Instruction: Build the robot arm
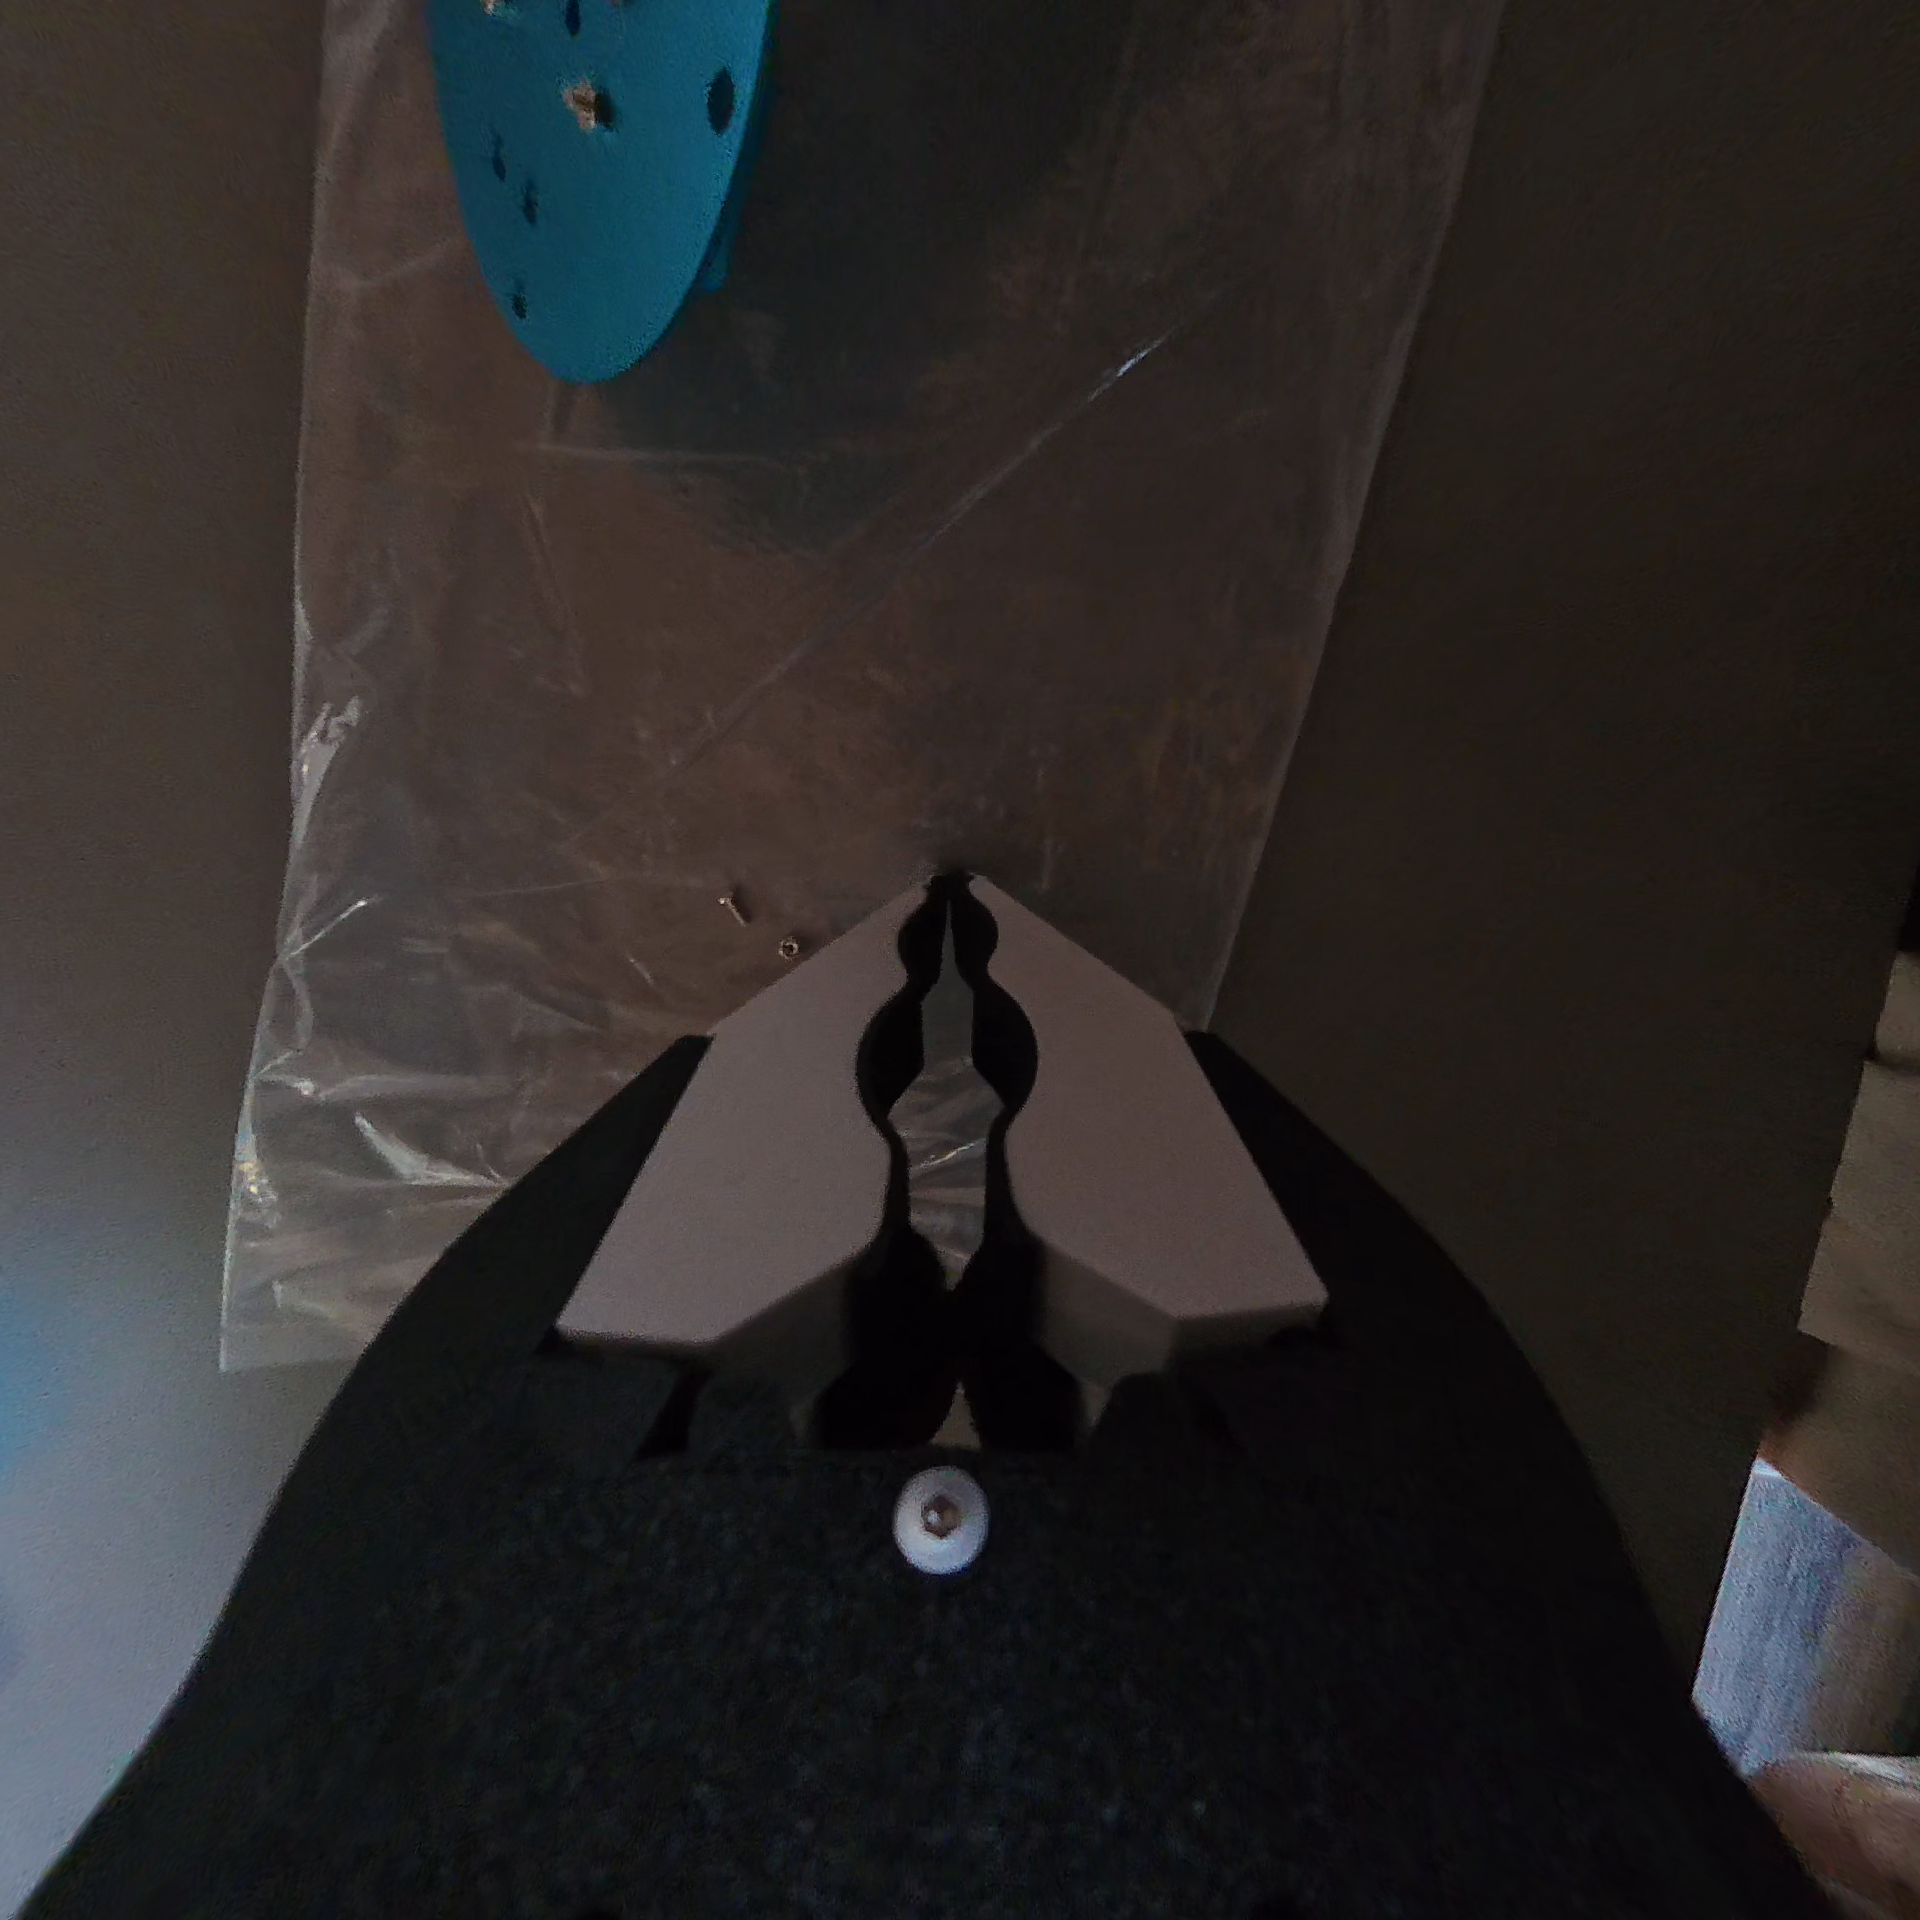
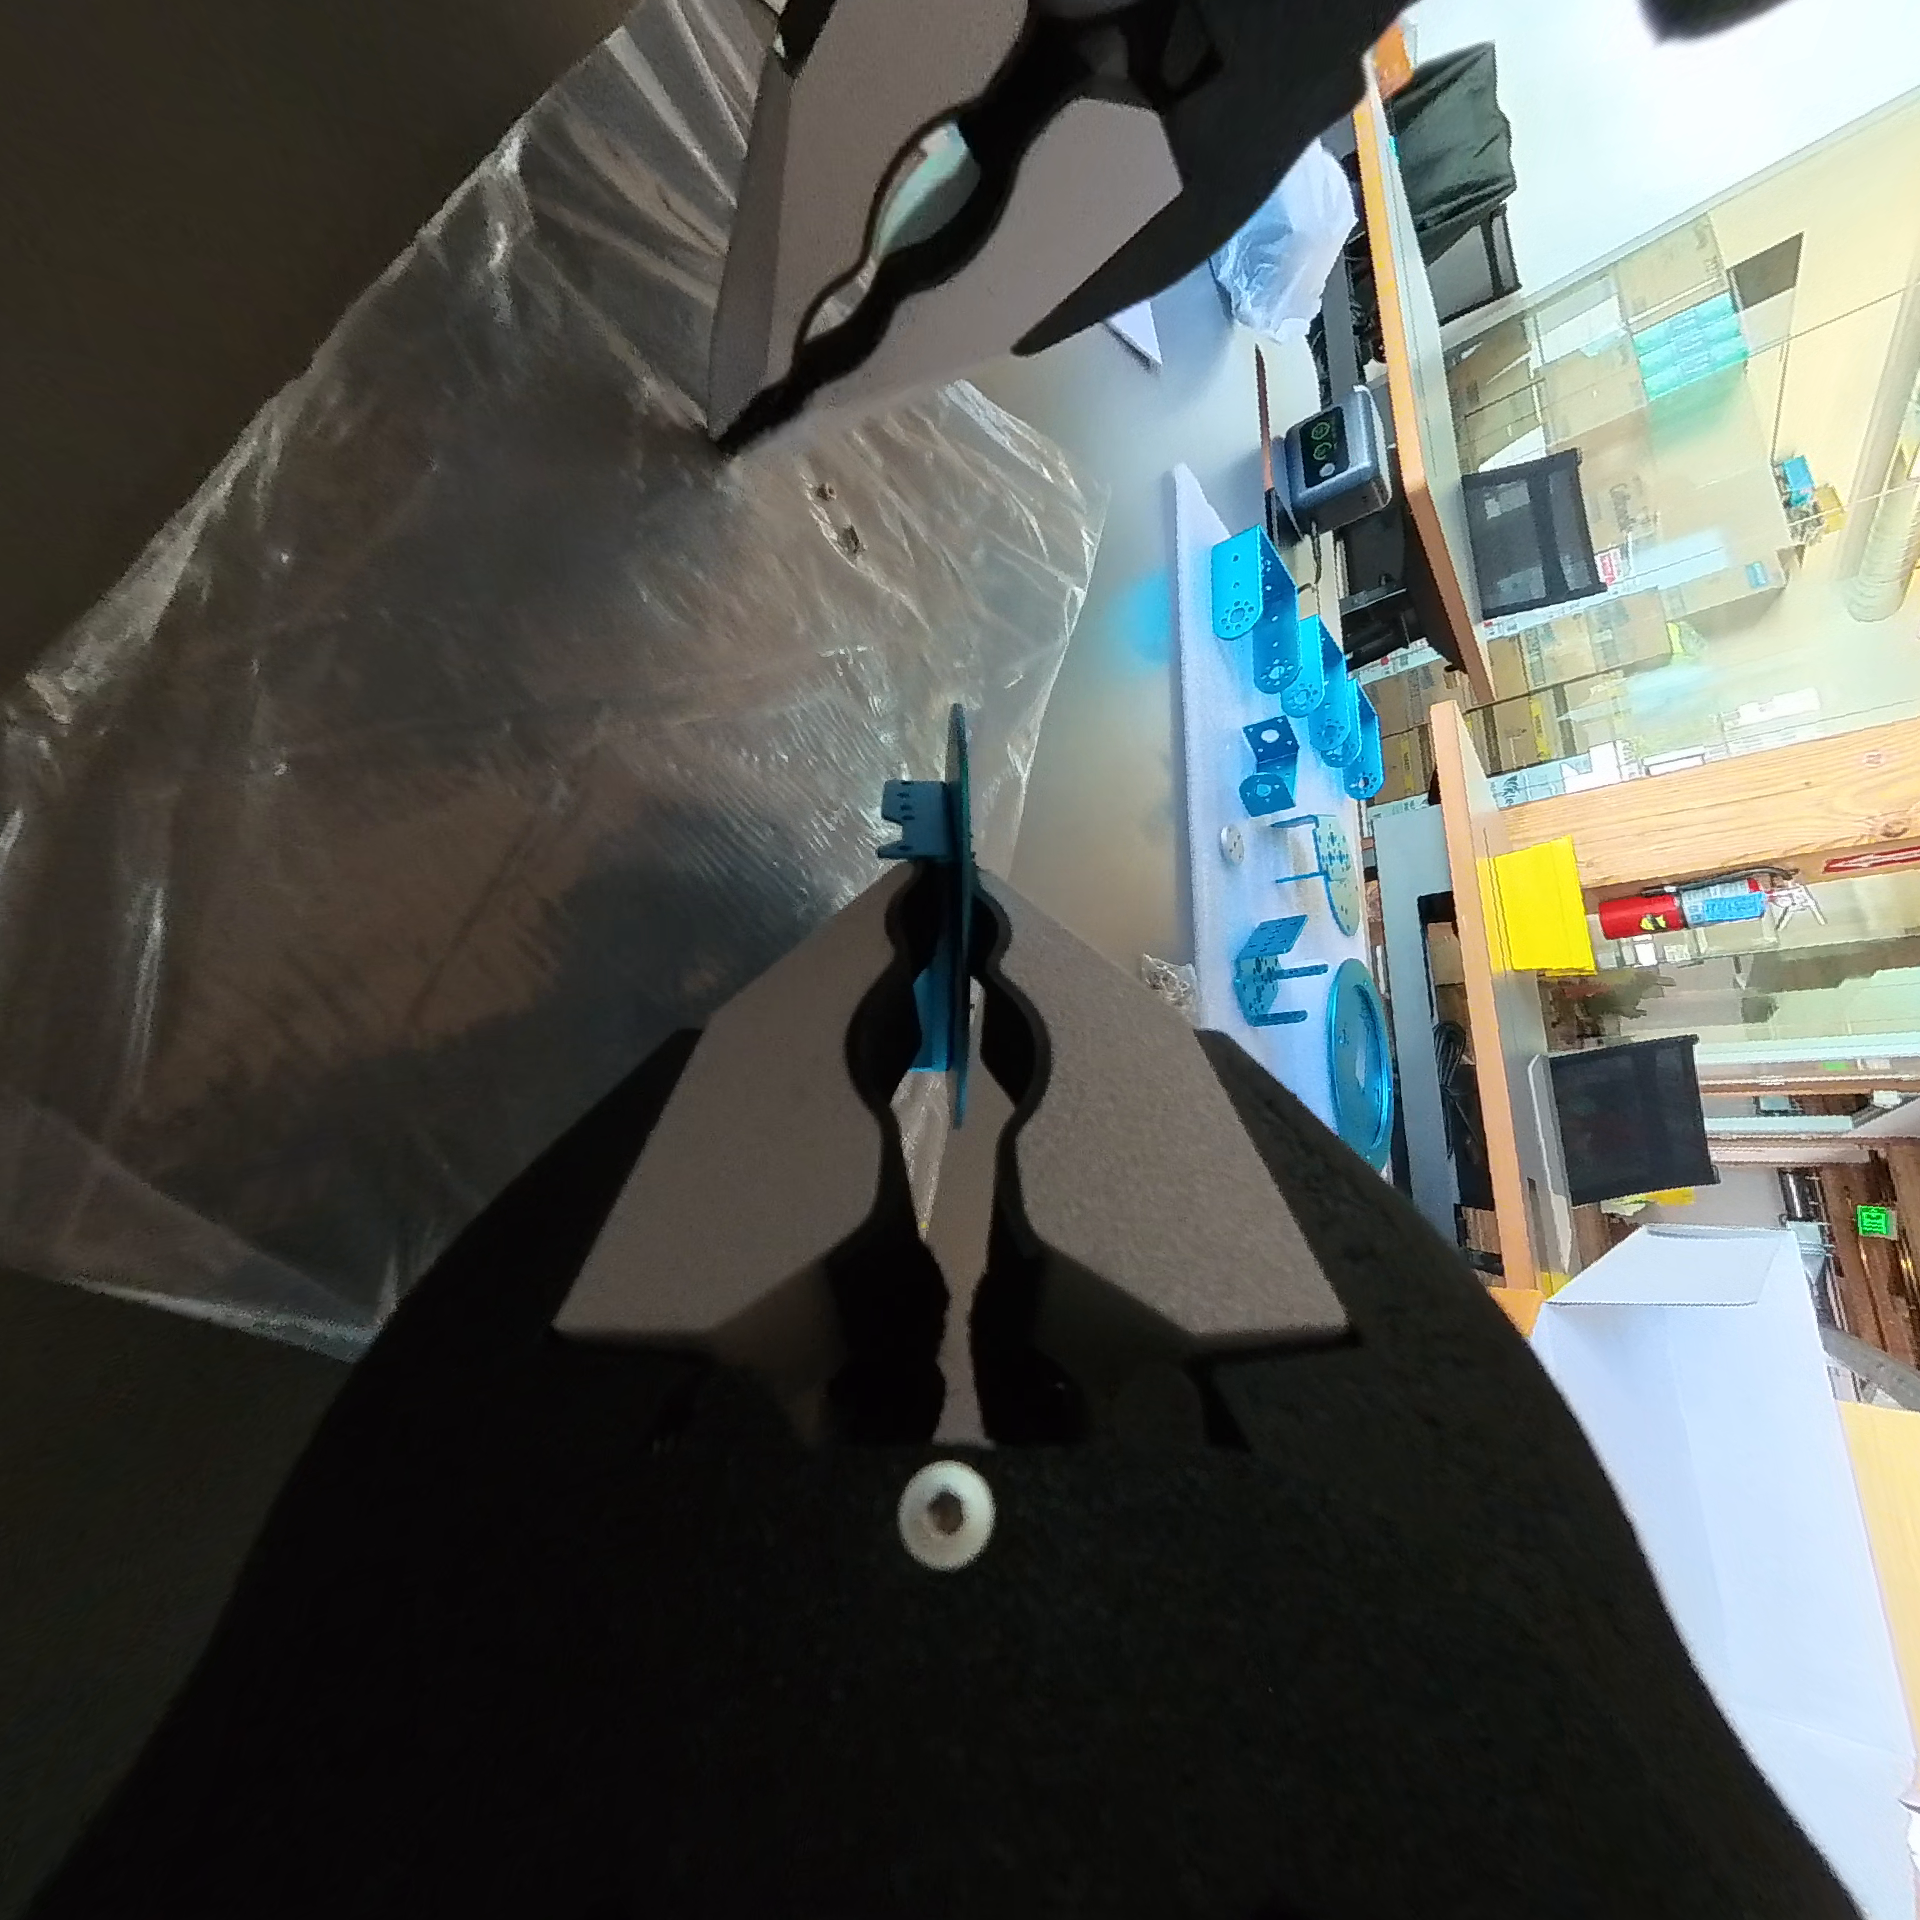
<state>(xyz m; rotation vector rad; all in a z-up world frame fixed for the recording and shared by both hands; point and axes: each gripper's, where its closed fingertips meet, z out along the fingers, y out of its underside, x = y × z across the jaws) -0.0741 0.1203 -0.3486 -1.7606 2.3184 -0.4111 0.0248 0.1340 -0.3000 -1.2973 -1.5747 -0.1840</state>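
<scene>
While we look along the left gripper [image 1: 951,883], we see its two fingers pinched tight on the clear plastic bag [image 1: 831,623]. The bag spreads out past the fingertips. Two tiny screws [image 1: 736,906] lie inside the bag, just to the left of the tips. Far ahead of the fingers and to their left sits a blue round plate [image 1: 603,187] with holes in it.

Our right gripper [image 2: 951,883] has its fingers squeezed on the thin edge of that blue round plate [image 2: 961,935]. A small blue bracket [image 2: 914,821] is stuck to the plate on the left side of the fingers. The bag [image 2: 416,675] is spread out to the left of these fingers. Off to the right of the fingers, well apart, more blue metal parts [image 2: 1299,675] lie on a white sheet [image 2: 1205,727].
</scene>
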